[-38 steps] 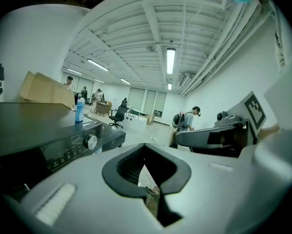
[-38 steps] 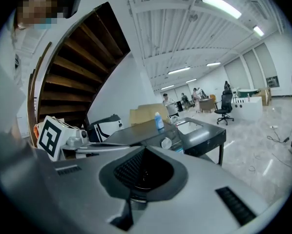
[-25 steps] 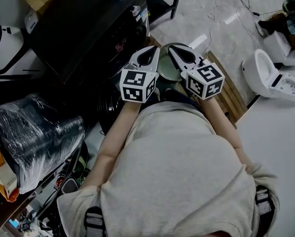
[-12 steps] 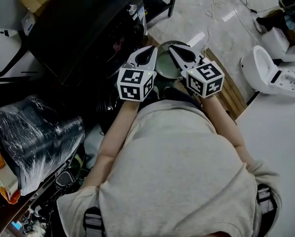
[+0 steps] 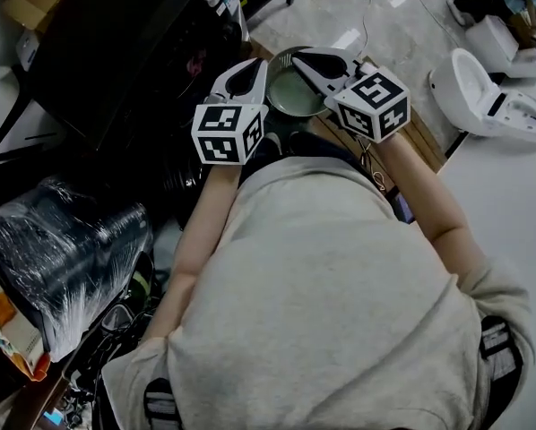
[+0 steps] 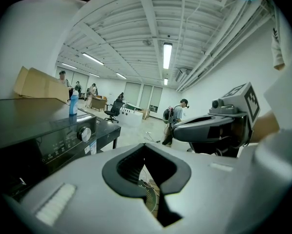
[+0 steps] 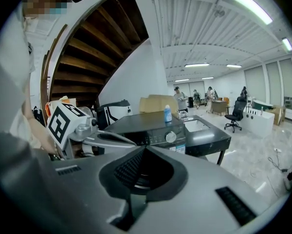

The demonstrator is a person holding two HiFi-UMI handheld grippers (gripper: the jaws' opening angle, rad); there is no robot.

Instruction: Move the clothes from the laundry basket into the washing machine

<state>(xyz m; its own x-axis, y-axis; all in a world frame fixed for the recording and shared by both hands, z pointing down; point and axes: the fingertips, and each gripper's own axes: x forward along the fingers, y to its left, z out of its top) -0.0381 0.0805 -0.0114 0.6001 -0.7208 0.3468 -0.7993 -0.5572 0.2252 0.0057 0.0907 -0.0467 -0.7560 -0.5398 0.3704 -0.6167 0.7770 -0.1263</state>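
Washing machine (image 7: 151, 123) x1; L gripper (image 6: 145, 146), R gripper (image 7: 145, 148): 2, both closed, empty

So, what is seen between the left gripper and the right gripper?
In the head view, a round pale container shows in the gap between the left gripper and the right gripper; its contents cannot be told.

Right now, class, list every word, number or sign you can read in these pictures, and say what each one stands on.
No words or numbers can be read.
Washing machine panel: print too small.
Sticker under its knob: too small.
Blue bottle: label blurred.
Left cube, right cube: black-and-white square patterns, no words.
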